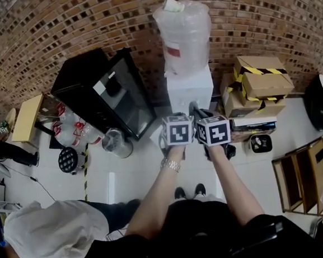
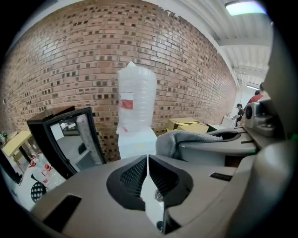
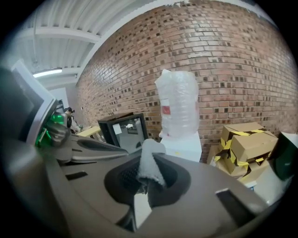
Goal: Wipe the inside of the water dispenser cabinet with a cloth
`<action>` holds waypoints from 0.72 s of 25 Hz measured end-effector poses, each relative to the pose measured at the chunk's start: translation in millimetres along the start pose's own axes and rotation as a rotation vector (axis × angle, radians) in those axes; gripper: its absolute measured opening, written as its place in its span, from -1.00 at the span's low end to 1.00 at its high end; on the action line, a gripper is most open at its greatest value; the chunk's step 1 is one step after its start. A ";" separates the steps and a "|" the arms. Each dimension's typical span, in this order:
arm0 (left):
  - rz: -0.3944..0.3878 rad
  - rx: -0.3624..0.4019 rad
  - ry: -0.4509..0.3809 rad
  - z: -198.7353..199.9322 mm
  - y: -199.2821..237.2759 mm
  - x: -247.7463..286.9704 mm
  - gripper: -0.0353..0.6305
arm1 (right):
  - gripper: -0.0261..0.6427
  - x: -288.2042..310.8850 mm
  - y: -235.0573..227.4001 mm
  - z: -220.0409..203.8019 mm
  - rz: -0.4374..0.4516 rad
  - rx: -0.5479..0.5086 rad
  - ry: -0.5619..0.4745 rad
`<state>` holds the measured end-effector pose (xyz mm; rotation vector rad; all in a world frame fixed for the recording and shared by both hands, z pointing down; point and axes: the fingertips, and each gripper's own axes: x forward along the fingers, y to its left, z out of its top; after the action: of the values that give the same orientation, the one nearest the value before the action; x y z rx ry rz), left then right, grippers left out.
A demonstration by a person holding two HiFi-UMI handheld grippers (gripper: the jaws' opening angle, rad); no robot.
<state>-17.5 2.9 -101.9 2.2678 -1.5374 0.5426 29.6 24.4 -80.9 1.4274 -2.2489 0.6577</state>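
Storeroom, brick wall (image 1: 56, 22), taped cardboard boxes (image 1: 264, 77)

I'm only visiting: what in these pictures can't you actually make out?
1. Water dispenser cabinet, door and inside: in the head view the left gripper and right gripper cover its lower front. In both gripper views the grippers' own bodies cut it off.
2. Red label on the wrapped bottle: too small to read in any view.
3. Cloth in the right gripper: hidden behind the grippers in the head view.
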 end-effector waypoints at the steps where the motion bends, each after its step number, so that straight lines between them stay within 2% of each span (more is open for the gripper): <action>1: 0.000 0.000 -0.003 0.4 -1.8 -0.7 -0.87 | -0.88 -1.1 -1.9 -0.4 -0.001 -0.001 0.002; 18: -0.011 0.018 0.008 -3.3 -17.8 3.9 -0.87 | -0.88 -2.2 -10.7 -5.3 0.022 0.015 0.013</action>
<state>0.1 7.7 -98.3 2.2836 -1.5215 0.5642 40.7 25.2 -75.9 1.4029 -2.2577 0.6898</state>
